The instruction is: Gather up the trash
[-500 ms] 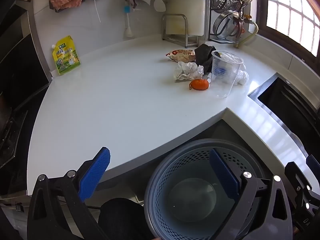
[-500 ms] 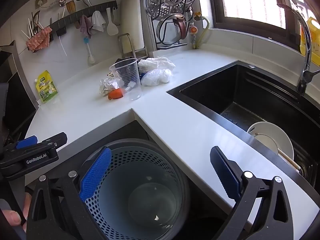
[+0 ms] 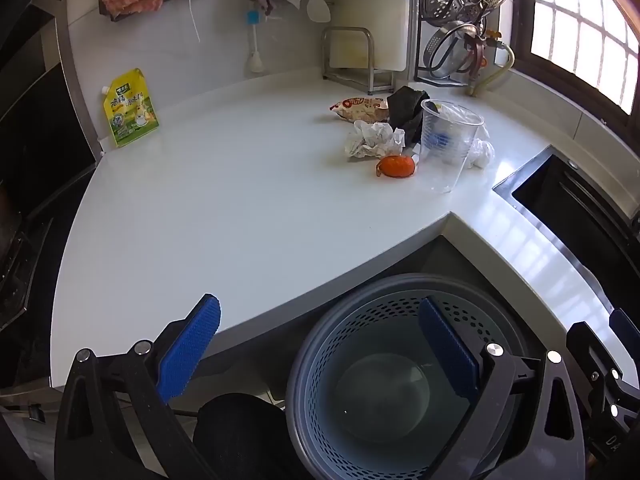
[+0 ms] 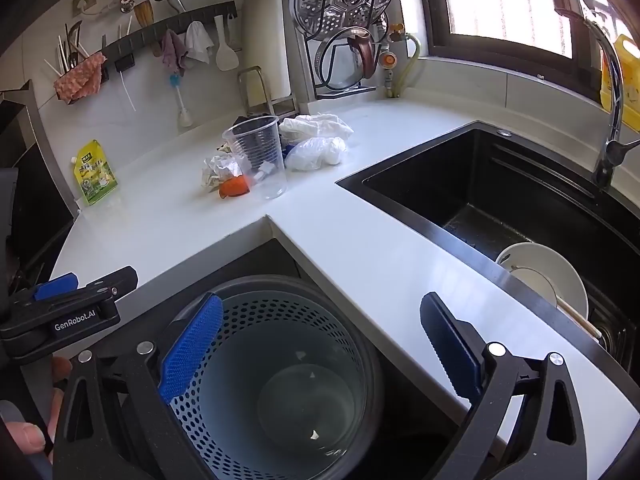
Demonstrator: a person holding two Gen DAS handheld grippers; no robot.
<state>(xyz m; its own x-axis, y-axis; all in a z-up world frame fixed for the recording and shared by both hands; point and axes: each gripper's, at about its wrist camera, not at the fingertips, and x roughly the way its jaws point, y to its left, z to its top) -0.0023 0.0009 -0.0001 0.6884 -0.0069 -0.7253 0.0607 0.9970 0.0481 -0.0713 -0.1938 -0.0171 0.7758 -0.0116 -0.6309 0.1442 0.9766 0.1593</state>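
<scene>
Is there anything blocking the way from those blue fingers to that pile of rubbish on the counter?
Nothing visible does. Bare white counter lies between the open left gripper and the trash pile; the clear cup stands at the pile's right side, nearest the sink.

Bright window (image 4: 504, 4) daylight, fisheye-warped edges
</scene>
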